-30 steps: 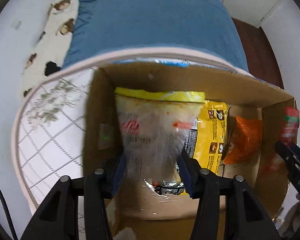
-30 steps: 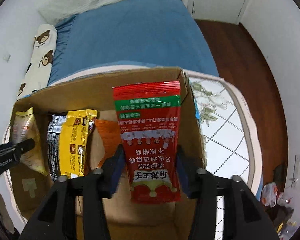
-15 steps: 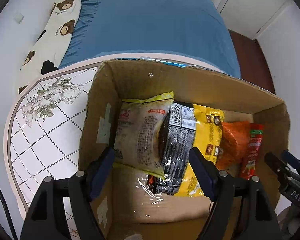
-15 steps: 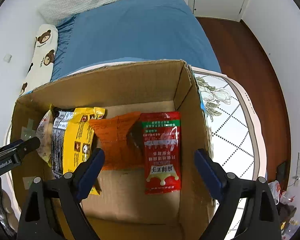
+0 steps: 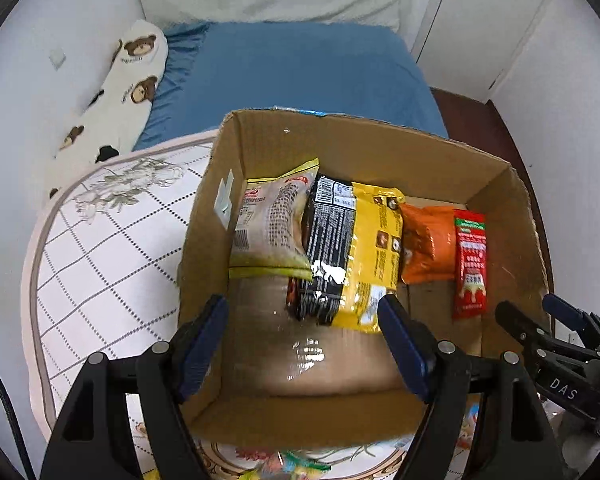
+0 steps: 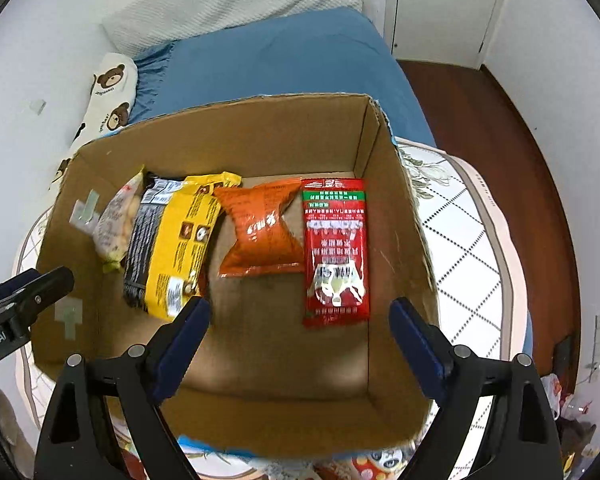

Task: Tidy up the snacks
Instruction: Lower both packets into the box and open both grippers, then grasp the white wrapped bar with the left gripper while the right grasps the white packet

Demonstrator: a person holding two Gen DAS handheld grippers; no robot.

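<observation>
- My left tool point(image 5: 302, 330) is spread wide with nothing between its blue pads; it hovers over the near left part of the cardboard box point(image 5: 364, 140).
- My right tool point(image 6: 300, 328) is likewise spread wide and carries nothing; it hovers over the near right part of the same box point(image 6: 256, 120).
- The box stands open-topped on a round worktop point(image 5: 100, 240) covered with a white cloth bearing a dotted diamond grid and floral print.
- Four snack packs lie in a row on the box floor, toward the far wall.
- At far left, the pale peanut pack point(image 5: 268, 224) leans against the left wall of the box.
- The yellow-and-black pack point(image 5: 356, 248) partly overlaps the peanut pack on its right side.
- The orange pack point(image 6: 264, 232) lies next, touching the yellow-and-black pack.
- The red sachet point(image 6: 336, 252) lies flat at the right end of the row, its left edge against the orange pack and a strip of bare box floor between it and the right wall.
- Beyond the worktop I see a bed with a blue sheet point(image 6: 276, 56) and a bear-print pillow point(image 5: 120, 88).
</observation>
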